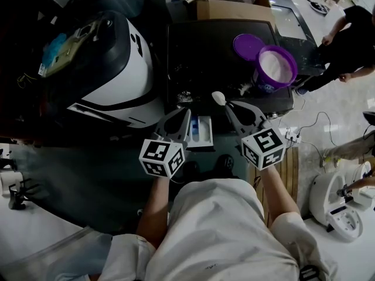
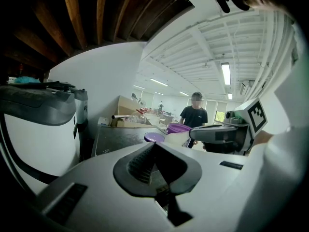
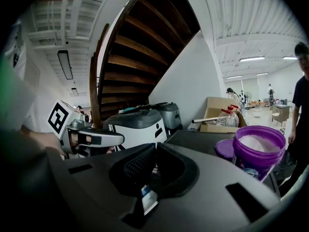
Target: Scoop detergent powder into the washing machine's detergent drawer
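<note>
Right gripper [image 1: 229, 108], head view: jaws closed on white scoop [image 1: 218, 98], held above washing machine [image 1: 222, 69] front edge. Left gripper [image 1: 184, 120] beside it, over open detergent drawer [image 1: 203, 132]. Purple detergent tub [image 1: 275, 68] on machine top, powder exposed, lid [image 1: 248, 45] lying alongside.

Left gripper view: jaws together, nothing between.

Right gripper view: jaws together; tub near at right.

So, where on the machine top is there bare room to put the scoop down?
The top is bare on its left half, between the box behind, the lid at right and the white appliance at left. Crowded: the right side with lid and tub, and the front, with the drawer, left tool and right tool with scoop.
</note>
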A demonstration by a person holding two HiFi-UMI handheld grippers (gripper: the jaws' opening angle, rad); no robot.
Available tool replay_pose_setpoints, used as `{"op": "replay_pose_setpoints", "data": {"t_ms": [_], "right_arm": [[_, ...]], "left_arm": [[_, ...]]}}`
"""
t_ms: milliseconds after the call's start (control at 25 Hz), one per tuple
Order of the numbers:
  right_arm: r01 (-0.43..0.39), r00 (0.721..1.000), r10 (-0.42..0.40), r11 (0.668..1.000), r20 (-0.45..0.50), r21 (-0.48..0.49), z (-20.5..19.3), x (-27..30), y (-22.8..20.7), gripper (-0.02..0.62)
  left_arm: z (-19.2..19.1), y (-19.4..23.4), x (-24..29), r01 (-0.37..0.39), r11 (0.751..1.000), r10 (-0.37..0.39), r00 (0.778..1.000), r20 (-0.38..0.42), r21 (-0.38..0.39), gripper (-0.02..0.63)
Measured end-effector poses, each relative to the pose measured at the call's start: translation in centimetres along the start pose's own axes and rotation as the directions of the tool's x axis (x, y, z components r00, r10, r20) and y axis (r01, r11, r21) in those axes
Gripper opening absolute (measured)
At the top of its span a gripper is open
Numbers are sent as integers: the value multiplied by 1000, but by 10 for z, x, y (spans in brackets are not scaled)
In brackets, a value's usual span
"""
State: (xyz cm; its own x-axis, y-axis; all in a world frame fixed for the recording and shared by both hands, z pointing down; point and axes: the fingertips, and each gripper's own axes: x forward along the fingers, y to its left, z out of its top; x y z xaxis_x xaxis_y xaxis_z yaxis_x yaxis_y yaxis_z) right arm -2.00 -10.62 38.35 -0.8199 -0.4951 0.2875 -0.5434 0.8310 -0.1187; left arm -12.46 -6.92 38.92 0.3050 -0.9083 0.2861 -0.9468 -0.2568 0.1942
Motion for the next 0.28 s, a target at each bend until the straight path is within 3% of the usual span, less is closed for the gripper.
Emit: {"op": "replay_pose_setpoints", "data": {"t_ms": [280], "right_arm": [[3,1000,-3,1000,-7,1,-1,1,1,8]], "left_arm": [[0,1,0,5,1000,-5,1000,0,-3,18]]}}
